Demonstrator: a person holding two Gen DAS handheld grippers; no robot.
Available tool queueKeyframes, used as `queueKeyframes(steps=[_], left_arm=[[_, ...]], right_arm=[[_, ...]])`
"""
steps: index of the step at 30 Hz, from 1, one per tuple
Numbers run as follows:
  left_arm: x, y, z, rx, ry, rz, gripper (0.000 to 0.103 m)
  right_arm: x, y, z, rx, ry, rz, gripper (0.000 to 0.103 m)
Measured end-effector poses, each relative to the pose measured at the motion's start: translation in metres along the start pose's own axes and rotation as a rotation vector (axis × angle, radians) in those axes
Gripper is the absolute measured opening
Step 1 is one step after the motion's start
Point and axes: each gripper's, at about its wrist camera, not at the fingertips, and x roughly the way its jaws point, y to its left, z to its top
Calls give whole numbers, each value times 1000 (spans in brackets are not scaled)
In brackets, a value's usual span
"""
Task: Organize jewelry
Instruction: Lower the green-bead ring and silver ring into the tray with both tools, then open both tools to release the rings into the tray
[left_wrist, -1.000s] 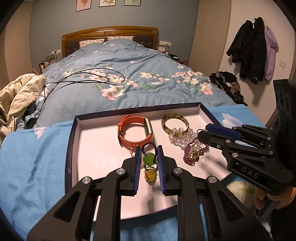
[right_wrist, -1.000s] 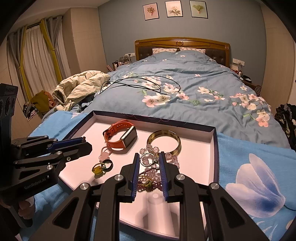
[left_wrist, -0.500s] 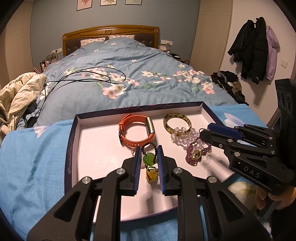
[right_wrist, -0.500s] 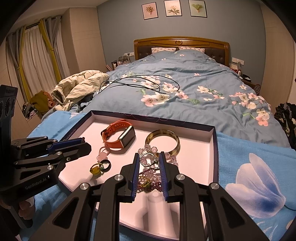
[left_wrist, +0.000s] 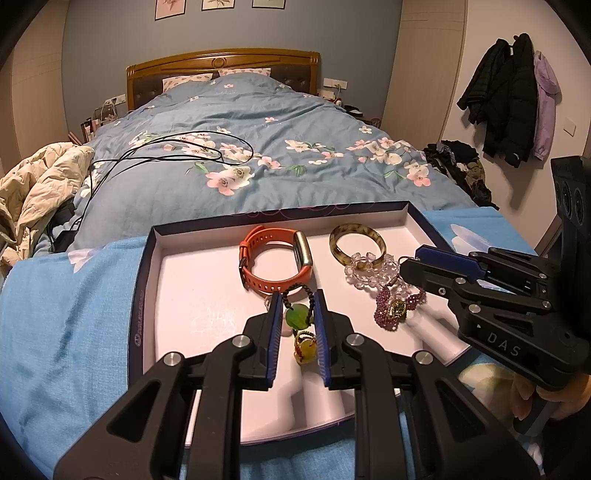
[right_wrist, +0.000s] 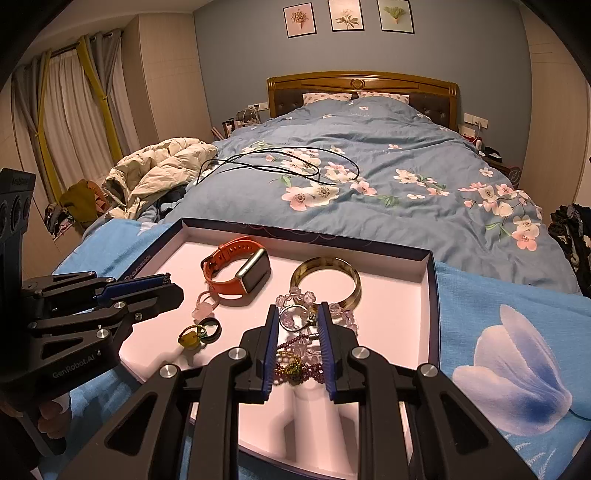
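A dark-rimmed tray (left_wrist: 146, 266) with a white foam floor lies on a blue cloth. On it are an orange smartwatch (left_wrist: 275, 258), an amber bangle (left_wrist: 356, 243), a clear crystal bead bracelet (left_wrist: 365, 275) and a purple beaded bracelet (left_wrist: 395, 308). My left gripper (left_wrist: 295, 299) hovers shut above a green pendant on a black cord (left_wrist: 297, 318) and a yellow ring (left_wrist: 306, 350), touching neither. The right wrist view shows that ring (right_wrist: 190, 338) lying on the foam under the left gripper (right_wrist: 173, 290). My right gripper (right_wrist: 297, 310) hangs shut over the crystal beads (right_wrist: 295, 295) and purple bracelet (right_wrist: 299, 365).
Beyond the tray stretches a bed with a blue floral duvet (left_wrist: 258, 155) and a black cable (left_wrist: 184, 151) on it. A beige jacket (right_wrist: 159, 166) is heaped at the left. Coats (left_wrist: 509, 96) hang on the right wall above a clothes pile (left_wrist: 461, 166).
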Motion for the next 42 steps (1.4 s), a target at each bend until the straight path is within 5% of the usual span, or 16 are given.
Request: queueKeyframes(steps=[34, 42], left_arm=[[9, 3, -3, -8, 17, 17, 17], [4, 4, -6, -22, -1, 26, 43]], right_arm=[[14, 3, 0, 6, 47, -8, 20], [10, 2, -1, 23, 42, -14, 35]])
